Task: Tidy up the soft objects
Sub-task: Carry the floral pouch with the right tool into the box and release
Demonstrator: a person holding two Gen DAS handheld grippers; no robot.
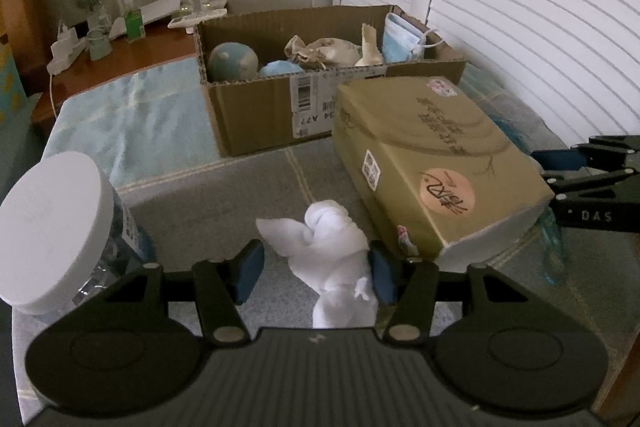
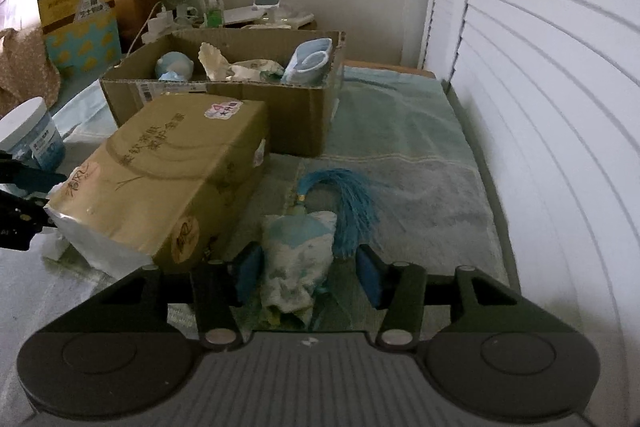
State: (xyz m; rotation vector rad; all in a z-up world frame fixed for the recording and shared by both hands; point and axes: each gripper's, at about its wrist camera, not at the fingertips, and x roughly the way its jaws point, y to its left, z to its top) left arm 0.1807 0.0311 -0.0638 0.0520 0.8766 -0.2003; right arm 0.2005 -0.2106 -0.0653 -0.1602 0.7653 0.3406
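One open cardboard box (image 1: 260, 115) sits at 12 o'clock on the bed (image 1: 132, 123), and it's already got a bunch of soft stuff in it: a round teal plush (image 1: 233, 62), a light-blue plush (image 1: 280, 69), a beige drawstring pouch (image 1: 320, 53), a cream cloth (image 1: 370, 47) and a stack of blue face masks (image 1: 400, 39). So five kinds of thing, one of each as far as I can count.

At 1 o'clock, just in front of the box, is one closed tissue pack (image 1: 432, 163). One white-lidded jar (image 1: 48, 227) sits at 9 o'clock.

The left hand-held gripper (image 1: 316, 273) is spread around a white rolled cloth (image 1: 332, 251); its right pad touches the cloth, the left pad is clear, so no real squeeze.

The right hand-held gripper (image 2: 308, 271) is released too, its jaws straddling a pale printed pouch (image 2: 298, 259) with one blue tassel (image 2: 352, 203), neither pad pressing.
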